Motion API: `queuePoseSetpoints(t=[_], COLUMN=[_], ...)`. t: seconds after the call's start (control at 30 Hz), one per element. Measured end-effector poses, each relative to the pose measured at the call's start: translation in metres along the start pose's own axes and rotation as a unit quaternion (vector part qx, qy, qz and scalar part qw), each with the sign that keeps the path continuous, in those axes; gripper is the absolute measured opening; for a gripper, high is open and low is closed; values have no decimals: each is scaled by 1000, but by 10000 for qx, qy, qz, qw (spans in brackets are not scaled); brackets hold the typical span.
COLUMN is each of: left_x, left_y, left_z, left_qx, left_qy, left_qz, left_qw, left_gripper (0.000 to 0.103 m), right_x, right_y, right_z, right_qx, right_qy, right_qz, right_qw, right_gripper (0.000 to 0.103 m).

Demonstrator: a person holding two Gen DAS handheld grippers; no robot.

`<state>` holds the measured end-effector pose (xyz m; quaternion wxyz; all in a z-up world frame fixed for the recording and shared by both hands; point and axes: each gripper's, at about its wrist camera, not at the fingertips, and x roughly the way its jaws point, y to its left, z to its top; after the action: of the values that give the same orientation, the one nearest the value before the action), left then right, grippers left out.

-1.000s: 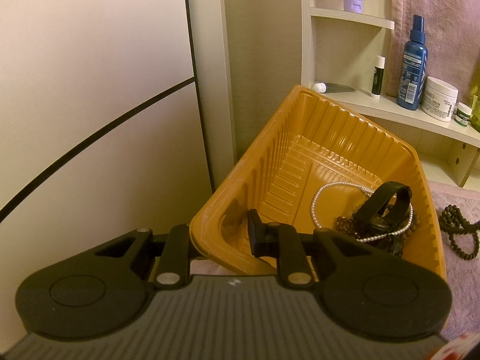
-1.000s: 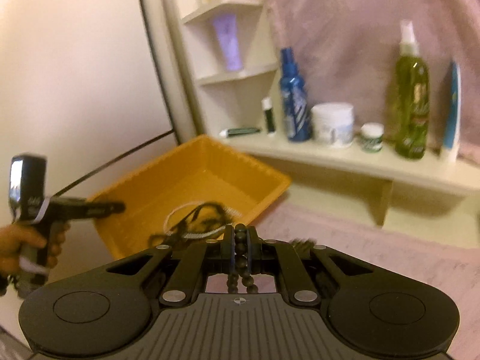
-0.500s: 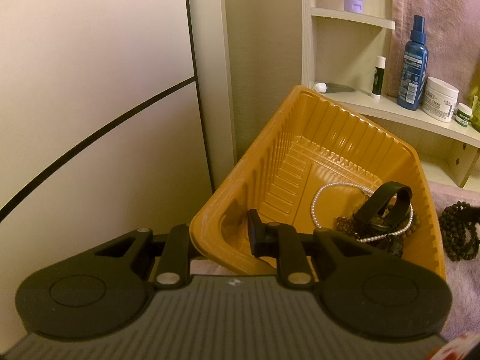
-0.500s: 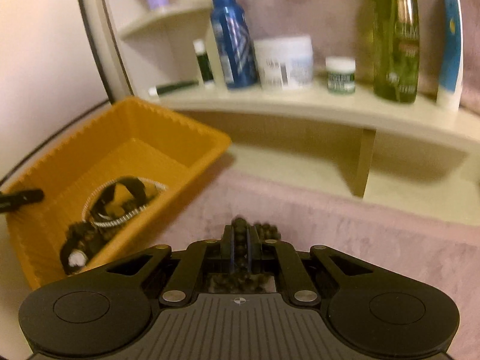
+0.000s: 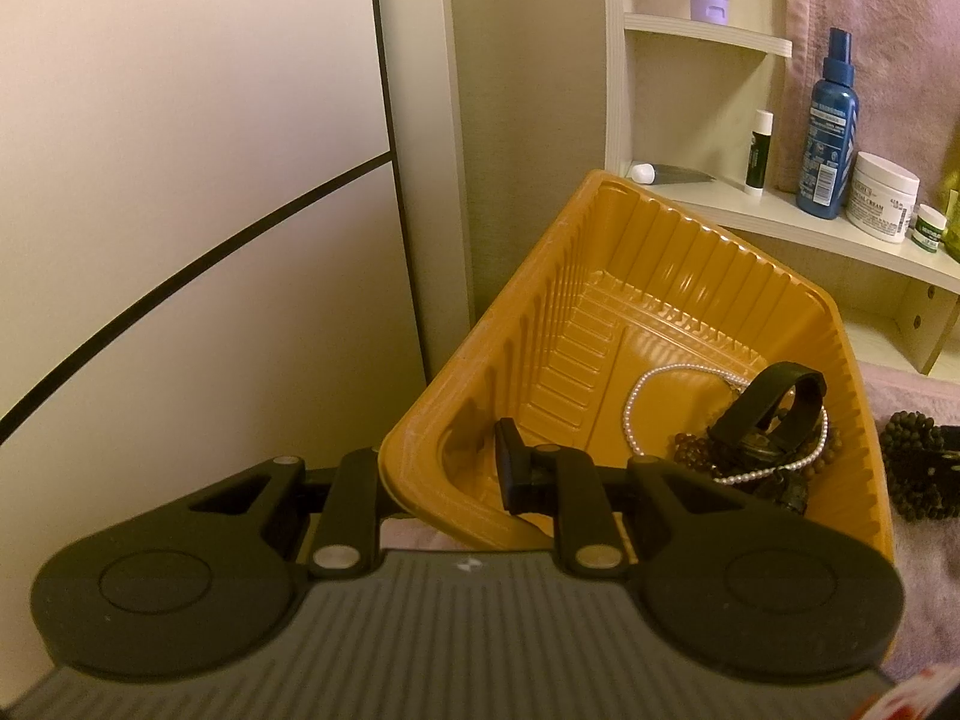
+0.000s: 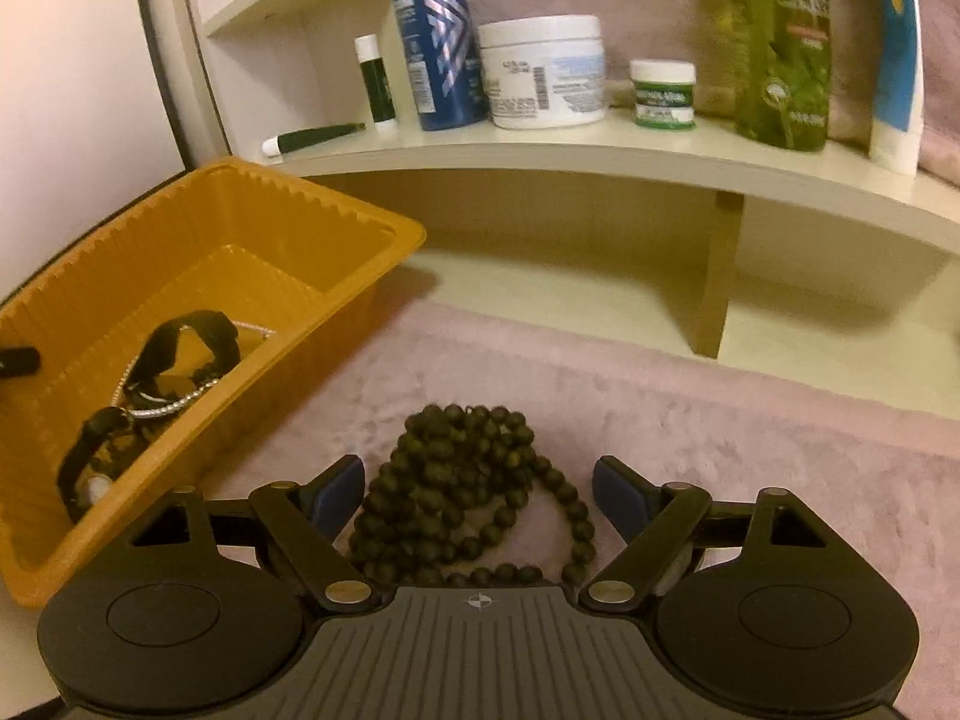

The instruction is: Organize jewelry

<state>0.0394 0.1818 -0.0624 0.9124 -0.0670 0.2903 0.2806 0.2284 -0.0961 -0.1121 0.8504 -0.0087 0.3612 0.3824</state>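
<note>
A ribbed orange tray (image 5: pixel 660 276) (image 6: pixel 336 222) is tilted up on one side. My left gripper (image 5: pixel 444 480) is shut on its near wall, one finger inside and one outside. Inside lie a pearl strand (image 5: pixel 636 414), a black watch strap (image 5: pixel 774 402) (image 6: pixel 180 336) and dark brown beads. A dark bead necklace (image 6: pixel 462 480) lies in a heap on the pink cloth beside the tray, also seen at the right edge of the left wrist view (image 5: pixel 906 468). My right gripper (image 6: pixel 480 492) is open, its fingers on either side of the heap.
A cream shelf (image 6: pixel 600 150) behind holds a blue spray bottle (image 6: pixel 435 42), a white jar (image 6: pixel 543 72), a small green-labelled jar (image 6: pixel 663 93), a green bottle (image 6: pixel 780 42) and a lip balm (image 6: pixel 375 78). A cream wall panel (image 5: pixel 180 180) stands at the left.
My right gripper carried the dark bead necklace away from the tray, lowered it to the pink cloth and opened, leaving the beads in a heap. My left gripper has held the tray still.
</note>
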Motion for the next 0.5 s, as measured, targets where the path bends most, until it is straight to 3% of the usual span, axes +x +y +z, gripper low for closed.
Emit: queuePoseSetpoints(t=[0.13, 0.2, 0.37, 0.5], left_x=[0, 0, 0, 0], left_y=[0, 0, 0, 0], left_z=[0, 0, 0, 0], left_qx=[-6, 2, -7, -10], left_qy=[2, -2, 0, 1], left_qz=[2, 2, -1, 0], left_qw=[10000, 10000, 10000, 10000], left_gripper=[18, 18, 18, 18], right_x=[7, 8, 4, 0], right_y=[14, 22, 22, 20], right_z=[-3, -7, -10, -9], right_qx=[-484, -789, -735, -589], right_qy=[16, -15, -90, -101], right_qz=[-131, -220, -167, -101], right_qw=[9987, 9966, 9971, 9982], right_gripper=[79, 69, 37, 25])
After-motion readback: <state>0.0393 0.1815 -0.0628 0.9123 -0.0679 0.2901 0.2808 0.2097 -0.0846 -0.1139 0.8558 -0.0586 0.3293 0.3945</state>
